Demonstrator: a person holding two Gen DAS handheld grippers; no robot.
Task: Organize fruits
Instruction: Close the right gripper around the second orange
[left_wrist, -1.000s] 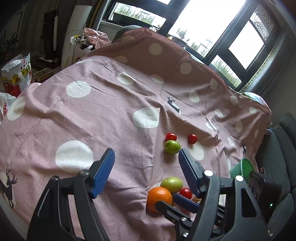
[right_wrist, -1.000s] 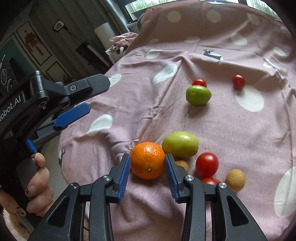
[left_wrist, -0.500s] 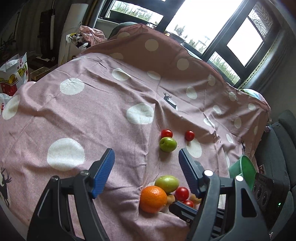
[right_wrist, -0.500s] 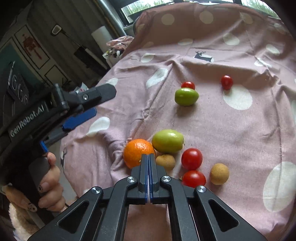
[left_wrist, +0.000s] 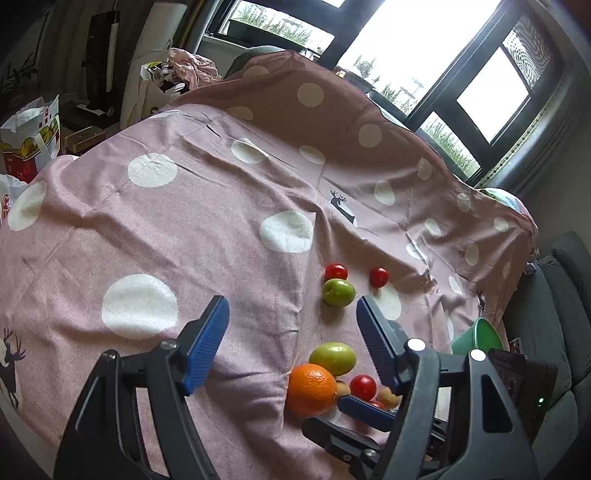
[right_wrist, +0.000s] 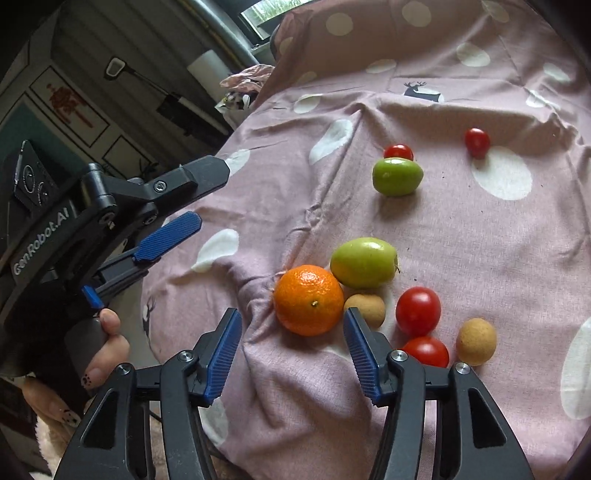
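An orange (right_wrist: 308, 300) lies on the pink dotted cloth (right_wrist: 480, 236), touching a green fruit (right_wrist: 364, 262). Beside them lie two red tomatoes (right_wrist: 418, 311) and two small tan fruits (right_wrist: 475, 341). Farther off are a second green fruit (right_wrist: 397, 176) and two more tomatoes (right_wrist: 477, 141). My right gripper (right_wrist: 293, 354) is open and empty, just short of the orange. My left gripper (left_wrist: 293, 332) is open and empty above the cloth, left of the fruit group; the orange (left_wrist: 312, 389) shows between its fingers.
A green bowl (left_wrist: 476, 338) stands at the cloth's right edge next to a grey sofa (left_wrist: 565, 295). Bags and boxes (left_wrist: 29, 144) stand on the floor at the left. Windows are behind the table.
My right gripper was open around the orange, then shut and empty behind it, and now it is open again. The orange stays on the cloth. The left gripper has barely moved.
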